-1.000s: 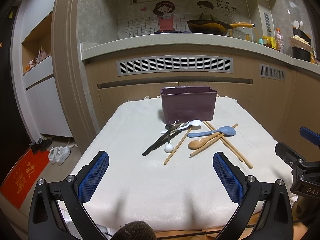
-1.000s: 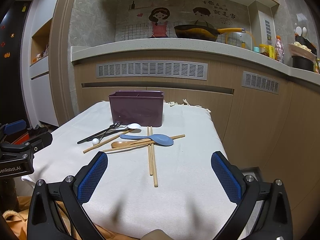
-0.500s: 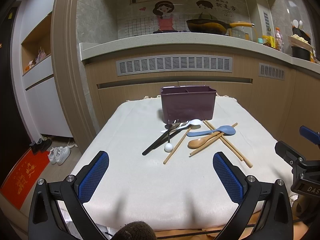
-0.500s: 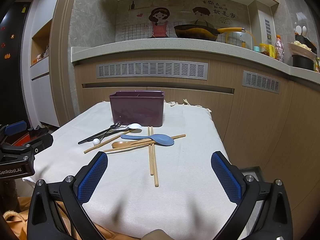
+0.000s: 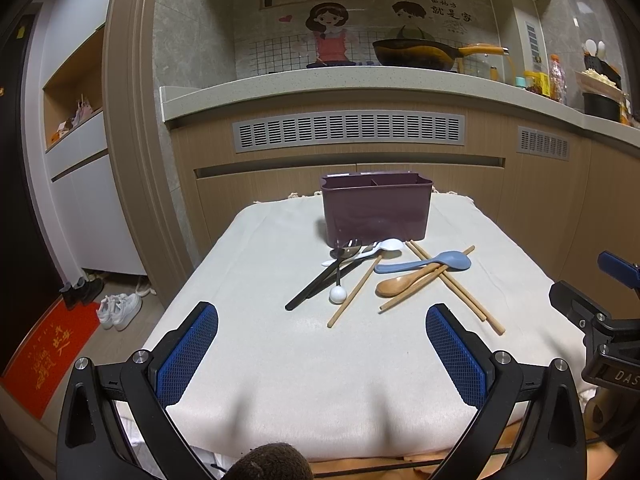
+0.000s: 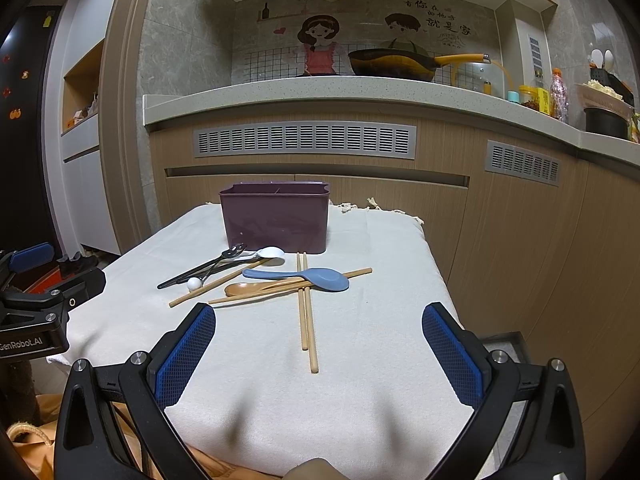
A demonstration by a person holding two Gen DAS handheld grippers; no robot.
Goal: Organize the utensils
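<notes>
A purple divided utensil holder stands at the far end of the cloth-covered table. In front of it lie a blue spoon, a wooden spoon, a white spoon, black-handled utensils, a metal spoon with a white ball end and several chopsticks. My left gripper is open and empty near the front edge. My right gripper is open and empty, just short of the paired chopsticks.
A kitchen counter with a wok rises behind the table, cabinets below it. Jars and a bowl sit at the counter's right. Shoes and a red mat lie on the floor at left.
Both grippers have crept very slightly; the utensils and holder have not moved.
</notes>
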